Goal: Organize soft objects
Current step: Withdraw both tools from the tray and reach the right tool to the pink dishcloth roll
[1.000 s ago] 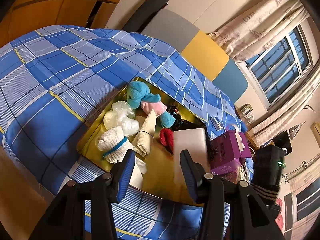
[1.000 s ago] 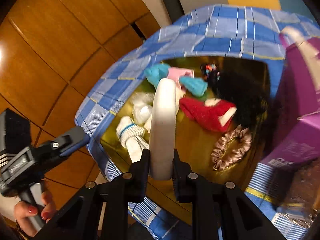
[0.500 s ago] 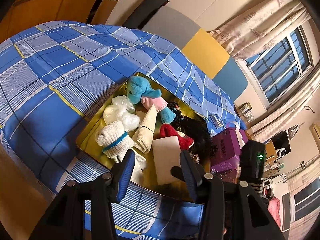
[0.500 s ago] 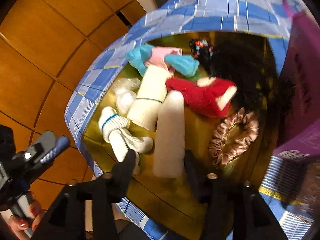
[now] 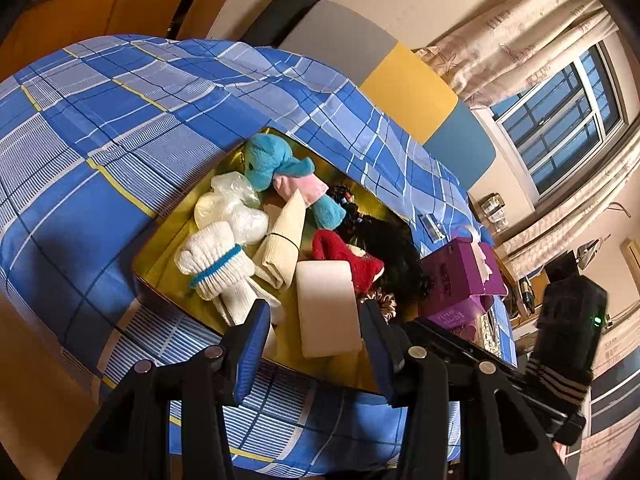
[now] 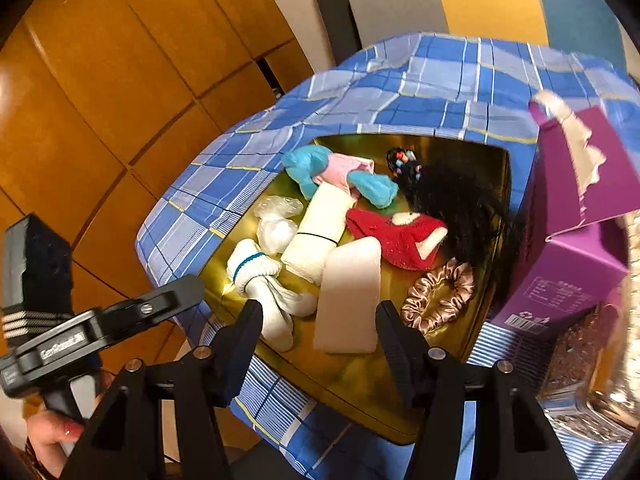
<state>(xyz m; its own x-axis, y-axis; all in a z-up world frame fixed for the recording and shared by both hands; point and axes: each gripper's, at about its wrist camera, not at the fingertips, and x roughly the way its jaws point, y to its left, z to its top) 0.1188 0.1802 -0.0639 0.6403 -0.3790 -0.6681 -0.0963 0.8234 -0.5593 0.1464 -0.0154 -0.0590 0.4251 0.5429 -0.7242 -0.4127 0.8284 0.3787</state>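
A gold tray [image 5: 160, 256] [image 6: 360, 380] on the blue plaid cloth holds soft things: a white sponge block [image 5: 326, 308] [image 6: 350, 292], white socks with a blue band [image 5: 216, 268] [image 6: 260, 280], a cream roll [image 6: 316, 236], a blue and pink plush [image 5: 276, 168] [image 6: 328, 172], a red sock [image 6: 400, 236], a black wig [image 6: 452, 196], a satin scrunchie [image 6: 440, 296] and a plastic bag [image 5: 232, 204]. My left gripper [image 5: 316, 344] is open and empty at the tray's near edge. My right gripper [image 6: 320, 344] is open, just behind the sponge, apart from it.
A purple carton [image 6: 576, 216] [image 5: 460, 280] stands open at the tray's right. A foil container [image 6: 592, 380] sits in front of it. A wooden wall panel [image 6: 120, 80] is on the left. A padded headboard [image 5: 400, 80] and a window [image 5: 560, 120] lie beyond.
My right gripper has opened and let go of the white sponge, which now lies flat in the tray. The gripper has drawn back. The left gripper stayed open.
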